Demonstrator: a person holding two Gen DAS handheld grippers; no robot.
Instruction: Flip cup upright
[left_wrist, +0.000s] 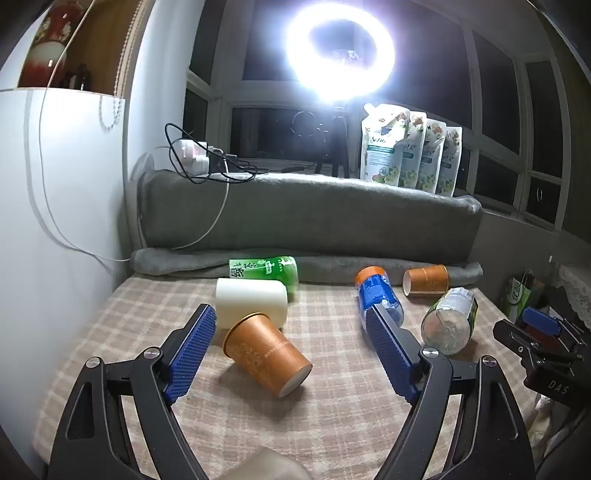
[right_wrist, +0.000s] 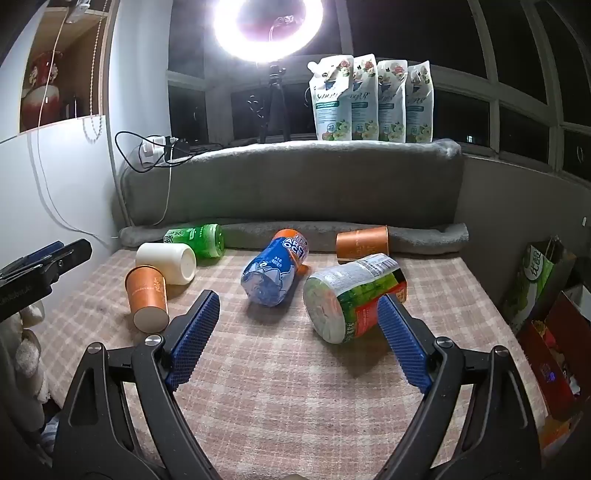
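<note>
An orange paper cup (left_wrist: 266, 354) lies on its side on the checked cloth (left_wrist: 332, 406), its mouth against a white cup (left_wrist: 251, 302) and its base toward the camera. My left gripper (left_wrist: 289, 312) is open, with this cup between and just beyond its blue pads (left_wrist: 192, 347), untouched. The right wrist view shows the same cup (right_wrist: 147, 295) at the left. A second orange cup (right_wrist: 362, 242) lies on its side at the back. My right gripper (right_wrist: 298, 298) is open and holds nothing; its right pad (right_wrist: 402, 343) is close beside a labelled bottle (right_wrist: 351, 295).
A green bottle (left_wrist: 269, 269), a blue-labelled bottle (left_wrist: 376, 291) and the labelled bottle (left_wrist: 448, 321) lie on the cloth. A grey blanket roll (left_wrist: 314, 221) borders the back. A white wall (left_wrist: 55, 221) stands at the left, and bags (right_wrist: 535, 280) stand off the right edge.
</note>
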